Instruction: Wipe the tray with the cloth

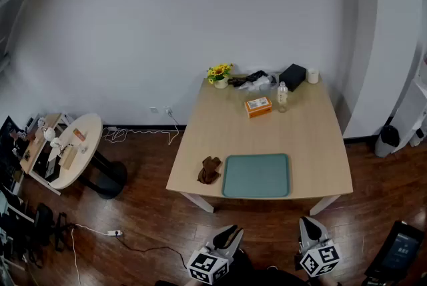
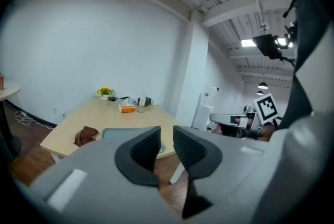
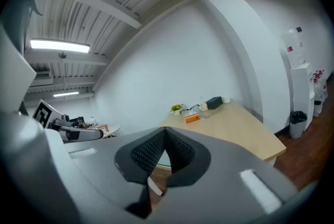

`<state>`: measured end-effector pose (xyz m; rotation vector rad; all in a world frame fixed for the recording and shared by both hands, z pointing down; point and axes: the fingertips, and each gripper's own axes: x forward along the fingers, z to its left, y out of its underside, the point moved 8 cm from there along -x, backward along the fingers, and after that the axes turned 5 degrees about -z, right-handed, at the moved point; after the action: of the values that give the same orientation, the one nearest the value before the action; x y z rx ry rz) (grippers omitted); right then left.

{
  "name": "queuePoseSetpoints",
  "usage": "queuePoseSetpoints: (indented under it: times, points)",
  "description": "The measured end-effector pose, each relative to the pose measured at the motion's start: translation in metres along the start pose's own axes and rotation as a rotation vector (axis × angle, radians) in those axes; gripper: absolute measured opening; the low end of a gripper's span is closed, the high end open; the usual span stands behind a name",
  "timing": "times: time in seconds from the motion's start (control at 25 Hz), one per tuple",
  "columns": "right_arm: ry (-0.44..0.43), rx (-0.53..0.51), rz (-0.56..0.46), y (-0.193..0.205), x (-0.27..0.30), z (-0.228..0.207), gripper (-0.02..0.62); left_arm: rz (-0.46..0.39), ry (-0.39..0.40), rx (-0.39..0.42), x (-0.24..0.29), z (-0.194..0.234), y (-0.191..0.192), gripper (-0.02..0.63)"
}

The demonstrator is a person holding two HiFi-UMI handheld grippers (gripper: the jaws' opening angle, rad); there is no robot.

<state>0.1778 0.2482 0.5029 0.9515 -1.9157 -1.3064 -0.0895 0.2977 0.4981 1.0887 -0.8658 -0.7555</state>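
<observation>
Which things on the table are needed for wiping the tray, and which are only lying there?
Needed for the job:
tray
cloth

Only lying about:
flowers
orange box
bottle
black box
white roll

Orange box [image 1: 258,106]: you can see a pale label on top, its print too small to read.
Marker cubes [image 1: 208,267]: black-and-white square patterns only, no letters.
</observation>
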Motion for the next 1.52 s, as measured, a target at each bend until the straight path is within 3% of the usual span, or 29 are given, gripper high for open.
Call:
queuePoseSetpoints:
  times: [0.24,0.6,0.76,1.0,1.04,1.12,1.16,1.32,1.44,1.52]
  points:
    - [0.033,-0.017,0.011,0.0,0.087,-0.028,0.0,-0.005,0.028,-0.007,0.074,0.068,-0.011,0.058]
    - [0.1,-0.048,-0.008,-0.048,0.217,-0.033,0.001,0.022,0.148,0.007,0.18,0.171,-0.077,0.058]
    - [0.076,-0.056,0.031,-0.052,0.237,-0.053,0.002,0.037,0.106,-0.035,0.21,0.187,-0.086,0.058]
    - [0.061,-0.016,0.083,-0.054,0.274,-0.13,0.002,0.054,0.009,-0.016,0.26,0.181,-0.082,0.06]
    - [0.063,-0.022,0.103,-0.045,0.283,-0.143,0.003,0.084,-0.006,-0.013,0.266,0.186,-0.073,0.066]
    - [0.108,-0.015,0.185,-0.013,0.299,-0.168,0.124,0.188,-0.064,-0.035,0.275,0.21,-0.038,0.108]
    - [0.137,0.006,0.247,0.009,0.305,-0.18,0.145,0.255,-0.099,-0.059,0.278,0.225,-0.015,0.141]
    - [0.182,0.112,0.512,0.098,0.316,-0.205,0.163,0.455,-0.212,-0.111,0.279,0.275,0.056,0.176]
    - [0.188,0.11,0.639,0.139,0.317,-0.199,0.163,0.514,-0.247,-0.147,0.273,0.3,0.079,0.198]
    - [0.202,0.08,0.7,0.158,0.32,-0.195,0.161,0.534,-0.281,-0.123,0.269,0.317,0.084,0.215]
